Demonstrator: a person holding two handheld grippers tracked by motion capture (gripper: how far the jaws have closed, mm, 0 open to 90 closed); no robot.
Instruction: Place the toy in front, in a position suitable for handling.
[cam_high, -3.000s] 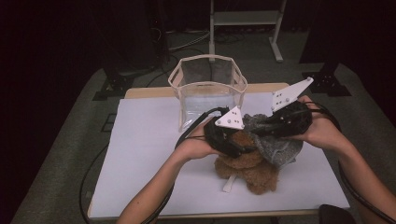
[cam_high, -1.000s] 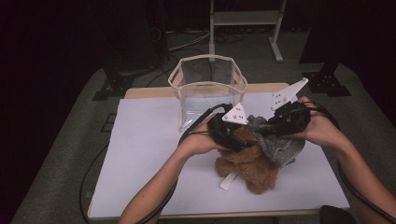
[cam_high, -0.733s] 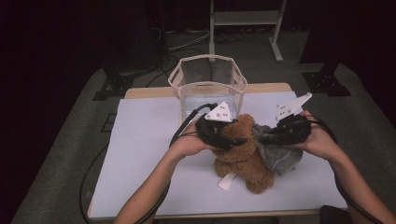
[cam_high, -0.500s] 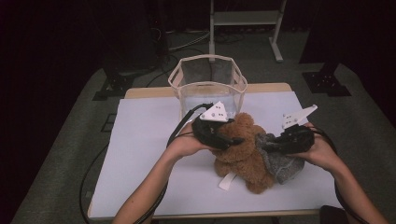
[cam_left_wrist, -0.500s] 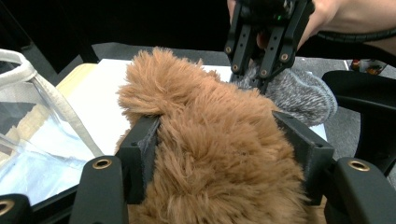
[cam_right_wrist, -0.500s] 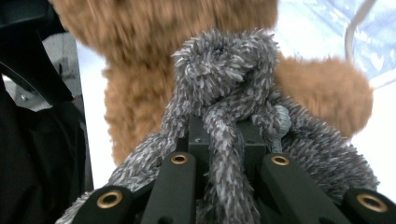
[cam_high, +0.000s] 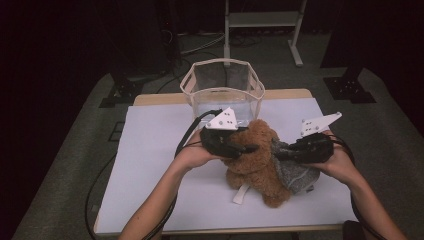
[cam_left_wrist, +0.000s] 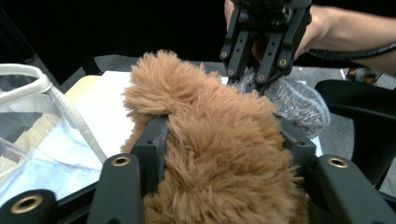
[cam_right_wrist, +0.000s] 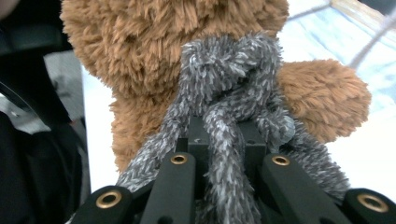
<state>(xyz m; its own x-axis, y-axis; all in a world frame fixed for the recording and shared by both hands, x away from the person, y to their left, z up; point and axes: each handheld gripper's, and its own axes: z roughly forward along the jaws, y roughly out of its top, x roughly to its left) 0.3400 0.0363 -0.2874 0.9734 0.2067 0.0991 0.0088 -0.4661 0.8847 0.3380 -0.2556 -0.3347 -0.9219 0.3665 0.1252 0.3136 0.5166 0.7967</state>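
With my left gripper (cam_high: 248, 148) fingers clamping the teddy bear (cam_high: 257, 159) and my right gripper (cam_high: 278, 153) fingers pinching its grey scarf (cam_right_wrist: 229, 116), pulling apart risks tightening that knot

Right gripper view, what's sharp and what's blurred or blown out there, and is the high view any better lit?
Right gripper view: scarf knot and bear sharp, background washed out bright. High view: table evenly lit, surroundings dark, slightly soft.
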